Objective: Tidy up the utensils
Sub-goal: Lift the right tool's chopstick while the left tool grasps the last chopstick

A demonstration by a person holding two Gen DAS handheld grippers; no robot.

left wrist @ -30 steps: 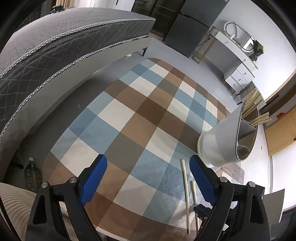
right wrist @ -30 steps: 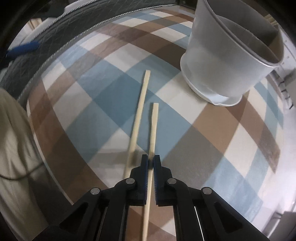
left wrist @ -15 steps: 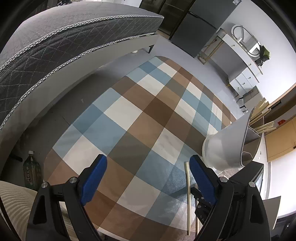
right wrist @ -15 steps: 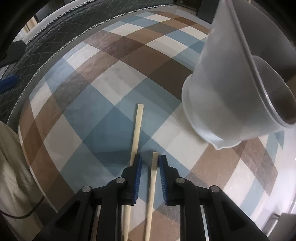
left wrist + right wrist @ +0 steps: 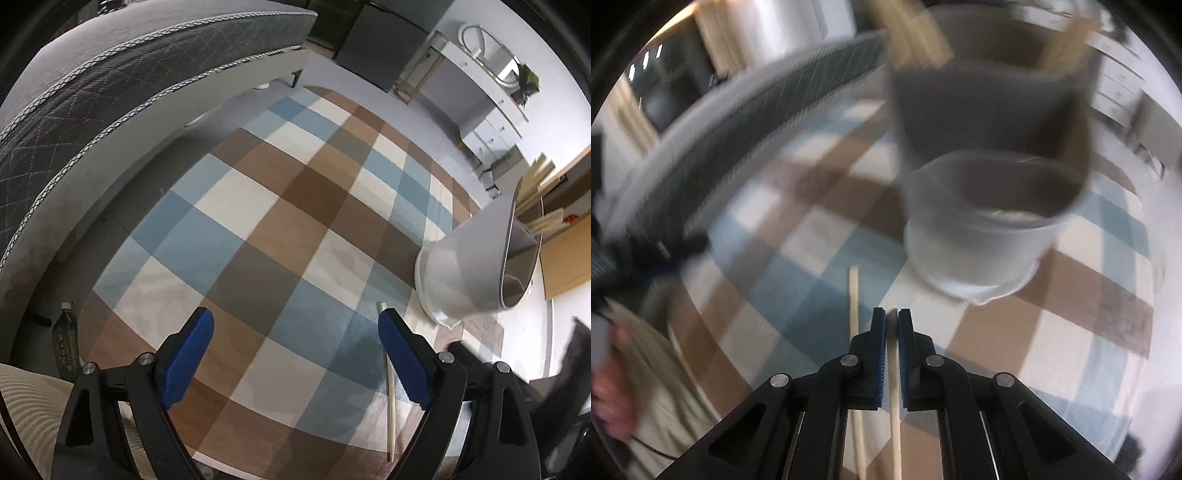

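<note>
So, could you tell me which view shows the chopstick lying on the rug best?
The left wrist view: the loose chopstick is sharp there, though the left gripper's finger covers part of it. The right wrist view shows it blurred.

right gripper (image 5: pixel 892 321) reclosed on one chopstick (image 5: pixel 894 413), lifted, now facing holder (image 5: pixel 990 236)

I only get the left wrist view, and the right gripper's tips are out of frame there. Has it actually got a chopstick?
Observer: Yes. The right gripper is shut on one chopstick, whose tip sits about level with the fingertips.
Operator: Is the holder lined up with it?
Observer: The white holder is ahead and slightly right of the gripper, though that view is blurred.
Operator: And the chopstick I see on the rug?
Observer: That loose chopstick lies flat just left of the held one, outside the gripper.
</note>
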